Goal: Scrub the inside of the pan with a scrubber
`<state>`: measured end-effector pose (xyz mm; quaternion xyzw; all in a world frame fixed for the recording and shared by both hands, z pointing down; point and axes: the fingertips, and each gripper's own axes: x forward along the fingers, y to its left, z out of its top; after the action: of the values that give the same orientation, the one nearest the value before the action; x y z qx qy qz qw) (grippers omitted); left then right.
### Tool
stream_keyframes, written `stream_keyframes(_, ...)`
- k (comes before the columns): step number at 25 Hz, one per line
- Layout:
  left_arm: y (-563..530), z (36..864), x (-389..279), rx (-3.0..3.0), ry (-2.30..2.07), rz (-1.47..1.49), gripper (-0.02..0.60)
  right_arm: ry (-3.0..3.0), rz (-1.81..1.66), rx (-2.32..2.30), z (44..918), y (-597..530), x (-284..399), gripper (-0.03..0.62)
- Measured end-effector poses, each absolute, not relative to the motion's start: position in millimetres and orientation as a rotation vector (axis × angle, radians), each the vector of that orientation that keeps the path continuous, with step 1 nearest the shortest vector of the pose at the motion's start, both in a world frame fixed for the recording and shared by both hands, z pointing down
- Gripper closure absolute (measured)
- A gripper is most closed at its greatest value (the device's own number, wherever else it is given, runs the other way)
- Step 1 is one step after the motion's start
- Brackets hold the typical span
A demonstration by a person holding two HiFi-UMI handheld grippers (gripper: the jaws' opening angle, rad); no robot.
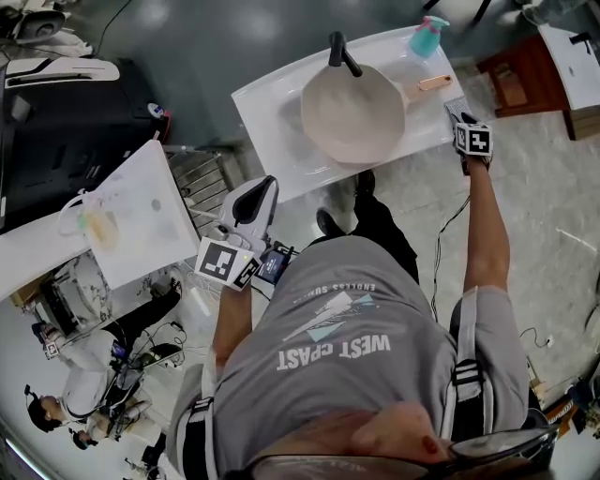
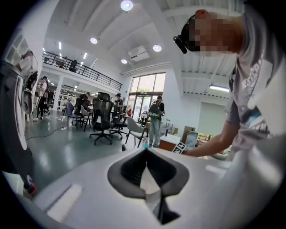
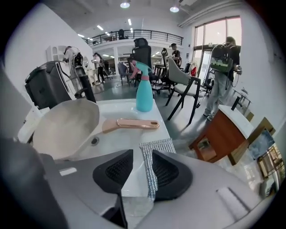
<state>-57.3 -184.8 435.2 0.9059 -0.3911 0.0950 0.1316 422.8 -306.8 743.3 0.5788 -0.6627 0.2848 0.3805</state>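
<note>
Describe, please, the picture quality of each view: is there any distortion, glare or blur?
Head view: even light, wide-angle bending near the borders, the pan sharp, no strong glare. Left gripper view: strong fisheye with a dark round border, ceiling lamps blooming, the near fingers soft. Right gripper view: same fisheye, bright window washed out, the scrubber fairly sharp.

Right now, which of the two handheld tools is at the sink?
The right tool, at the corner of the sink, with the scrubber between its open jaws. The left tool is held back, shut and empty.
</note>
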Motion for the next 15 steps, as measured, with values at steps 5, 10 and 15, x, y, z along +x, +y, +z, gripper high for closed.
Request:
stream_keyframes(5, -157.1, 415.3, -81.2, 2.656, -1.176, 0.206, 0.578, -1.841, 0.6, 1.667, 645.1, -288.4, 388.2, 0.526)
stream_keyframes(10, -110.4, 398.8, -103.9, 2.694, -1.173, 0.146, 0.578, -2.093, 0.477, 1.776, 533.0, -230.7, 315.0, 0.595)
stream_keyframes(15, -80.5, 393.0, -100.4, 2.77, -1.093, 0.079, 0.578, -2.333, 0.304, 1.741, 425.5, -175.1, 239.8, 0.595)
